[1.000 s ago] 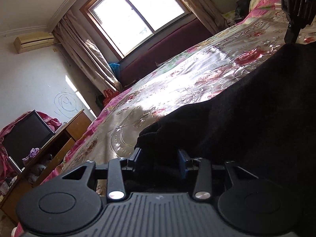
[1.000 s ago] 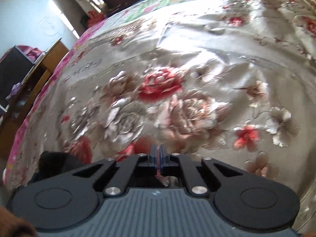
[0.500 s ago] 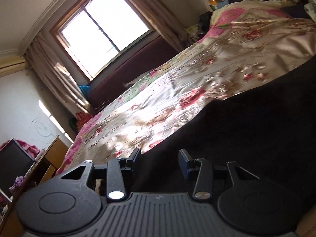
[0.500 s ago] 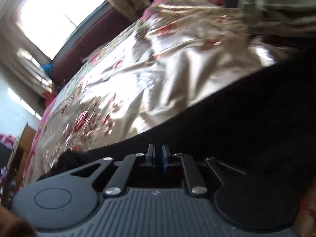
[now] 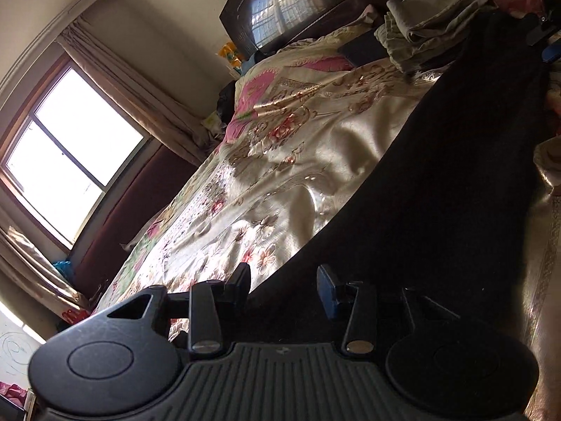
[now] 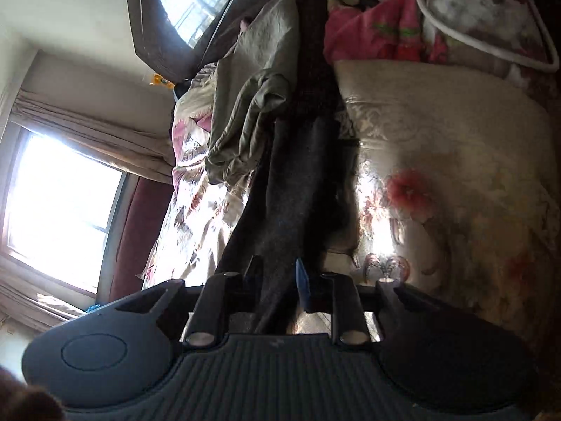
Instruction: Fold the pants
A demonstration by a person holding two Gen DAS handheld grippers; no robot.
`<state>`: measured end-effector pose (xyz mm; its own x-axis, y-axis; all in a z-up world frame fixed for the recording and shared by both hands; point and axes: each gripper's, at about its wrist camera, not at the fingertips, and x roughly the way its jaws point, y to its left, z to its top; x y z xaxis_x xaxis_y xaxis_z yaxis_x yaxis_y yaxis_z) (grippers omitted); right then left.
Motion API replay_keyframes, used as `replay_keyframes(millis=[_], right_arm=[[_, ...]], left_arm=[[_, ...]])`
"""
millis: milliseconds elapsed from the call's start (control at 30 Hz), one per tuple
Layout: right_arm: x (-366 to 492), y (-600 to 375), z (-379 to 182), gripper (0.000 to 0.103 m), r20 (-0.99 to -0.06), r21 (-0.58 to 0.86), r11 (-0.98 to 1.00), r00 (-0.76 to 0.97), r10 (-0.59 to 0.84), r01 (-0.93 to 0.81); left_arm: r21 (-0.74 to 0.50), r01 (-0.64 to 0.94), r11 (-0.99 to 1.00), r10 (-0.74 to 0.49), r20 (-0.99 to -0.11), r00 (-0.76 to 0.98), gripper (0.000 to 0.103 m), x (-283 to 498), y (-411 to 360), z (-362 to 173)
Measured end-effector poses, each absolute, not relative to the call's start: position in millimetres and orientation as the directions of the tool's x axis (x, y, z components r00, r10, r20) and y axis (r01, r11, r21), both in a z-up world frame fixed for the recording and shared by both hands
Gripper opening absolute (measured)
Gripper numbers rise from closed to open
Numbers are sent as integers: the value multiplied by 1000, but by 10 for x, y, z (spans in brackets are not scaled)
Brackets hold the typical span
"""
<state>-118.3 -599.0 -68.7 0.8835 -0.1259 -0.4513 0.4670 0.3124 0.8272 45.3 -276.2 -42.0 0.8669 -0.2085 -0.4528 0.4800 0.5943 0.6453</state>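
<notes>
The black pants [image 5: 455, 175] lie stretched in a long band across the flowered bed cover [image 5: 315, 161], from my left gripper [image 5: 284, 284] up to my right gripper [image 5: 547, 35] at the top right. The left jaws are shut on a thick bunch of the black cloth that fills their gap. In the right wrist view the pants [image 6: 298, 182] run as a narrow dark strip away from the right gripper [image 6: 277, 277]. Its jaws are opening, and the cloth passes between them with the blue pad showing beside it.
A crumpled olive-grey garment [image 5: 420, 31] [image 6: 252, 115] lies beside the far end of the pants, near the dark headboard [image 5: 315, 7]. A pink flowered quilt [image 6: 385, 24] is piled by the headboard. The window [image 5: 63, 147] with curtains is at the left.
Both views have swung from the window end of the bed toward the headboard. The pants are drawn out long between the grippers. The right jaws, shut before, have parted.
</notes>
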Motion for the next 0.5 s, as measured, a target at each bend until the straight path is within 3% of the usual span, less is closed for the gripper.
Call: replay_keyframes(millis=[167,433,500], right_arm=[[-1051,-5987,-796,25,-479,808,308,864,-154,502],[-734,-6191,-1004,29,-380,886,216,909,-170,411],[-625,-6250,-1069,18,-370,890,214,912,-176,402]], left_arm=[[647,507,570,-226,-469,854,57,472,-2908,-523],[625,534,570,-274,-468,840,57,460,-3032,-559],[628,541,559,-288,-465,837,57,455,-3080,-575]])
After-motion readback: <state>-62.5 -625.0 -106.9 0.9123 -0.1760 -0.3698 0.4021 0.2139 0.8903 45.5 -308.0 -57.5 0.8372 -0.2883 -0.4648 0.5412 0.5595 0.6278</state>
